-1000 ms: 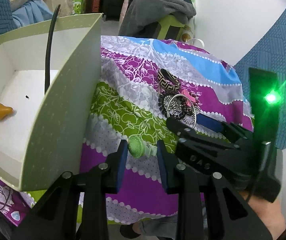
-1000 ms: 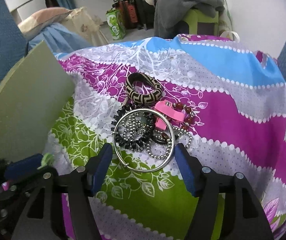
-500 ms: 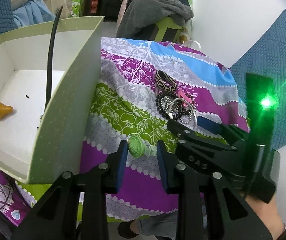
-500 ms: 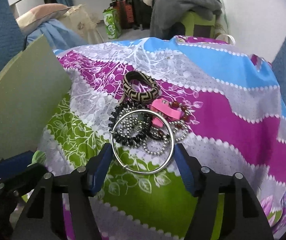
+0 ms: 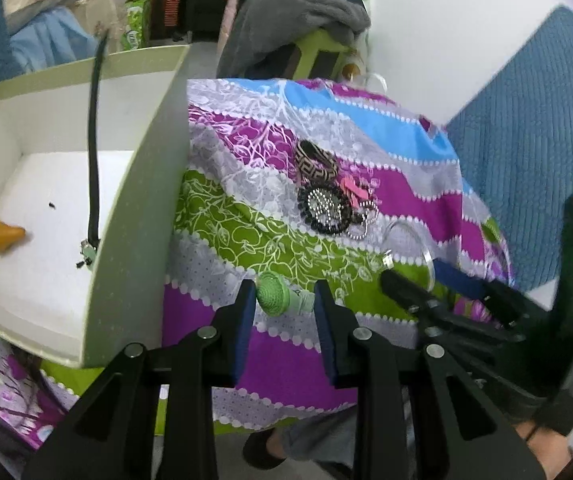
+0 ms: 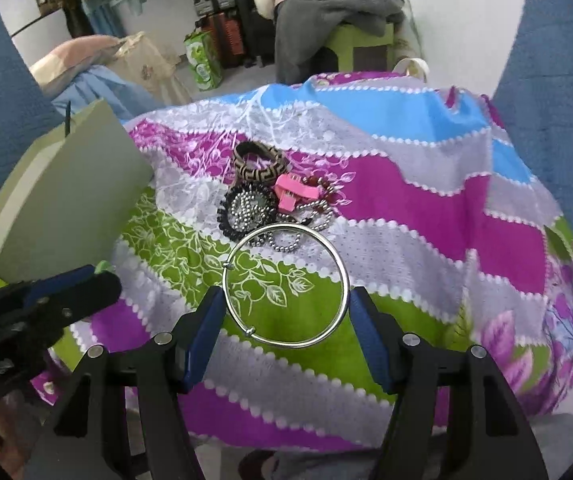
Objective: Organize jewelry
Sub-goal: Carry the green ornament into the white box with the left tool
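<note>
Right gripper (image 6: 284,312) pinching silver bangle (image 6: 284,284) across its width, carrying it clear of jewelry pile (image 6: 274,208) on patterned cloth (image 6: 426,200). Bangle looking light, rigid, slick: pads gripping opposite rim points, slip risk. Left gripper (image 5: 282,304) narrow, clamping green piece (image 5: 280,294).

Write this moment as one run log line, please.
right tool: shut on silver bangle, off the cloth | left tool: shut on green piece | pile: on cloth | box: open
</note>
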The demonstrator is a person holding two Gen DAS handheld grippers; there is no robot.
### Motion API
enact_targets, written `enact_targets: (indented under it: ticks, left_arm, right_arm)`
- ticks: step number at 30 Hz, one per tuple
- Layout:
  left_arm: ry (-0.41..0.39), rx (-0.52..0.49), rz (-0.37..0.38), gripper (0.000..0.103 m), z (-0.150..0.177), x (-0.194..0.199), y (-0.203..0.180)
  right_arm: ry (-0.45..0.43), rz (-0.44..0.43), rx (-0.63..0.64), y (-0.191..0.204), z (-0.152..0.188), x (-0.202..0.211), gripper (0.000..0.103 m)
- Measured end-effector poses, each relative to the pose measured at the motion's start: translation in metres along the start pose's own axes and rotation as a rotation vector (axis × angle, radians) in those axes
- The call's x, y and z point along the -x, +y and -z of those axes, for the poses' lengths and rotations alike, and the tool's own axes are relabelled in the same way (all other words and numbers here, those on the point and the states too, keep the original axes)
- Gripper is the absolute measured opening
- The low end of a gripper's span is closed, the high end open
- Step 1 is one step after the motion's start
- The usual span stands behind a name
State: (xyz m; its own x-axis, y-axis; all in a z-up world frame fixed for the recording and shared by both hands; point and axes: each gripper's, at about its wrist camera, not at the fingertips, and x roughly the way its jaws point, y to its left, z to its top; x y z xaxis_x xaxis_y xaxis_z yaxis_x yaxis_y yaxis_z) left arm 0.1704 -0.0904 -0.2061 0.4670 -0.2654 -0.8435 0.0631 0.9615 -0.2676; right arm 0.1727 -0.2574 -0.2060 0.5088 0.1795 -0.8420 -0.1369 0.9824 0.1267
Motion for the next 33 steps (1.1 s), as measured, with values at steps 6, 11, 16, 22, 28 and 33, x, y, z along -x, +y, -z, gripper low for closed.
enact_targets:
  ticks: [6, 11, 16, 22, 28, 33]
  left_arm:
    - [-0.027, -0.043, 0.031, 0.030, -0.013, 0.021, -0.011]
    - [-0.049, -0.061, 0.071, 0.030, -0.032, 0.047, -0.018]
    - [-0.098, -0.088, 0.087, 0.030, -0.052, 0.088, -0.018]
    - [-0.157, -0.118, 0.095, 0.030, -0.075, 0.133, -0.010]
    - [-0.200, -0.134, 0.071, 0.030, -0.088, 0.164, 0.007]
    - [-0.240, -0.130, 0.042, 0.030, -0.094, 0.186, 0.032]
  right_arm:
    - [-0.009, 0.031, -0.027, -0.005, -0.009, 0.011, 0.062]
    - [-0.047, 0.036, -0.033, -0.003, -0.024, 0.036, 0.062]
    - [-0.128, 0.027, -0.029, 0.010, -0.050, 0.076, 0.062]
    - [-0.219, 0.014, -0.004, 0.038, -0.081, 0.122, 0.062]
    - [-0.291, -0.027, 0.028, 0.073, -0.102, 0.155, 0.059]
    - [-0.329, -0.058, 0.055, 0.101, -0.122, 0.165, 0.044]
